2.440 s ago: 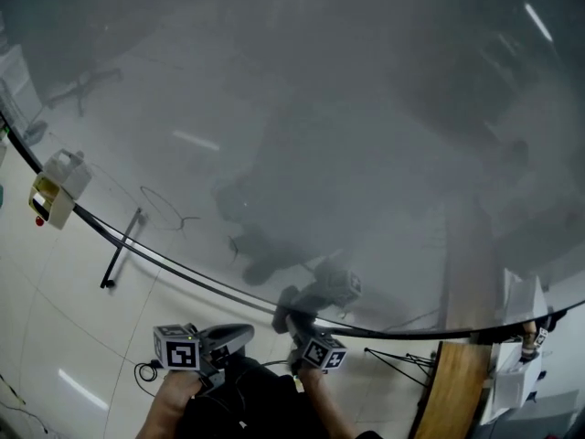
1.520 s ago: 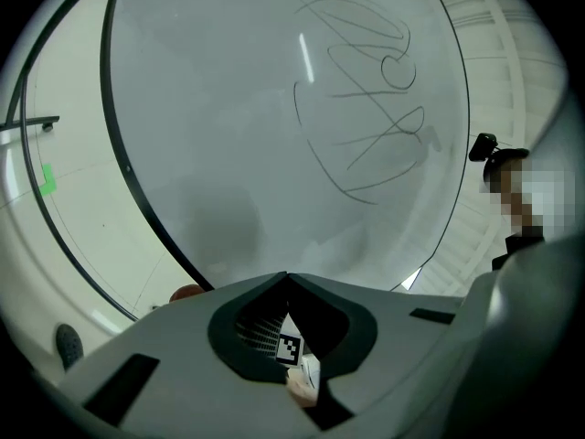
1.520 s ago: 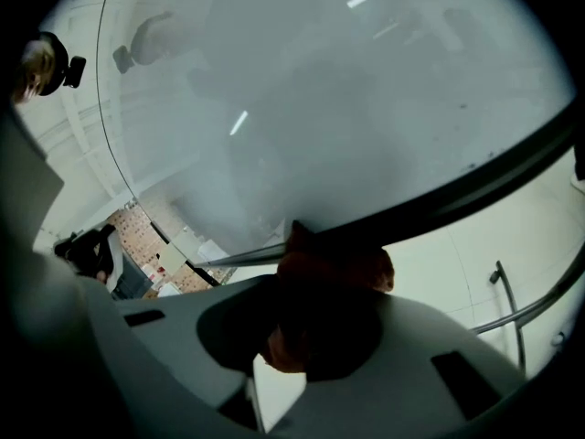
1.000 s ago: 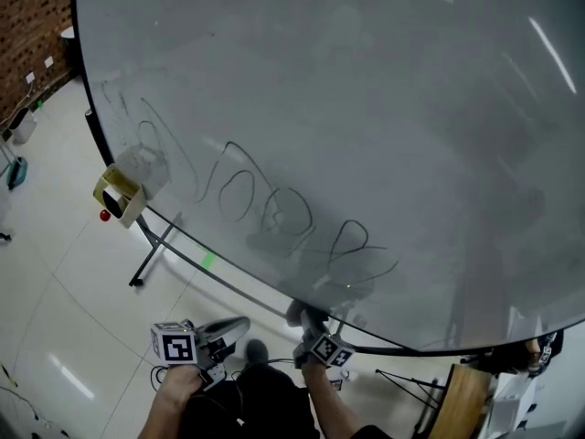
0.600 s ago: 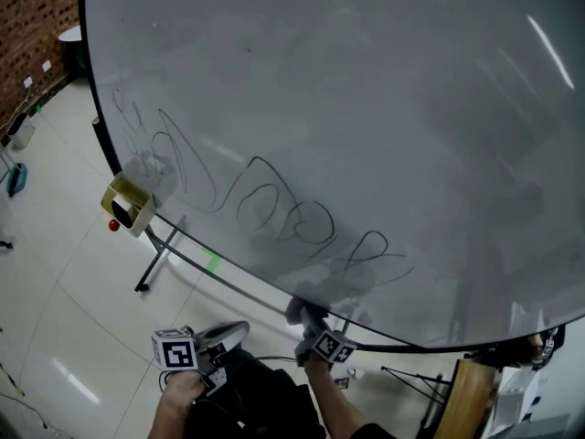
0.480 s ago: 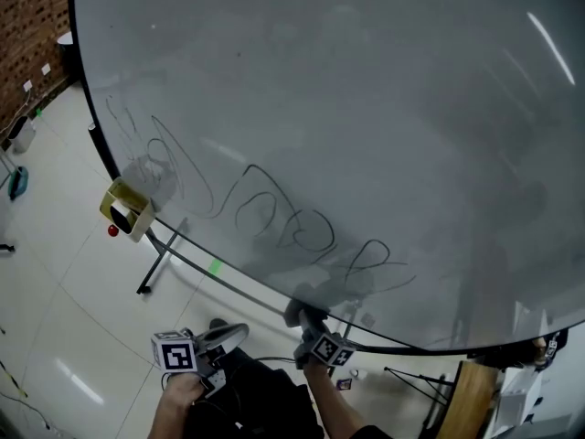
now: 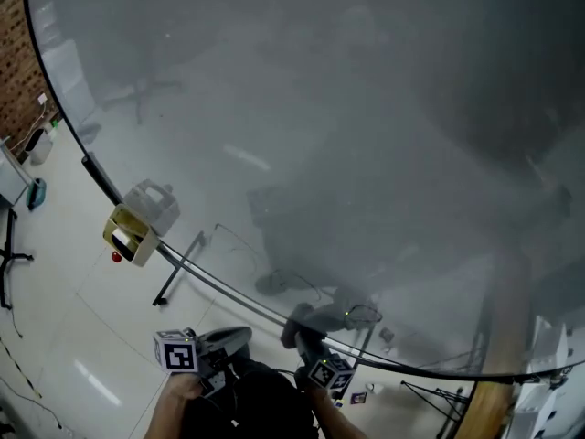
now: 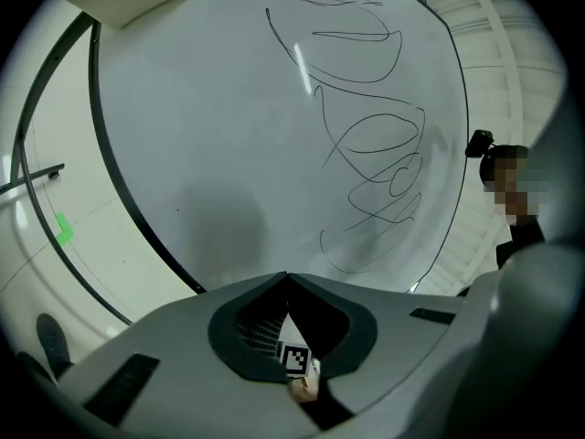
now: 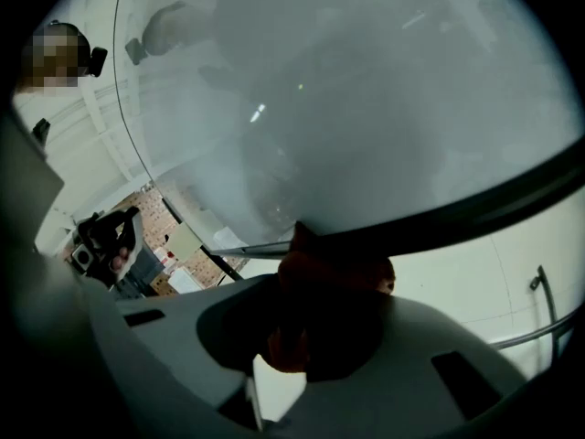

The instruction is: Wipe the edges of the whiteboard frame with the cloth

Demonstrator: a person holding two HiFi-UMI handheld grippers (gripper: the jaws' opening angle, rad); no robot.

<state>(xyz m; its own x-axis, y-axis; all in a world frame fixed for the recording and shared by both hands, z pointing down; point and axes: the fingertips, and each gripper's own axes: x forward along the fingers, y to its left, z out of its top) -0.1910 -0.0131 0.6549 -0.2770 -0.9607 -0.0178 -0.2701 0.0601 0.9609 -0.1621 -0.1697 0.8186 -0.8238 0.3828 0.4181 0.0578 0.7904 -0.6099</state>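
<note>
The right gripper [image 9: 315, 323] is clenched on a reddish-brown cloth [image 9: 334, 271], which is pressed against the whiteboard's black bottom frame [image 9: 475, 210]. The left gripper [image 8: 286, 280] is closed with nothing in it. The marker scribbles [image 8: 375, 149] are unreadable loops.

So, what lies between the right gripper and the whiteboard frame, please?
Only the cloth, held in the right gripper against the frame, as the right gripper view shows.

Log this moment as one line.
right gripper: shut on cloth | cloth: at whiteboard frame lower edge | left gripper: shut, empty
</note>
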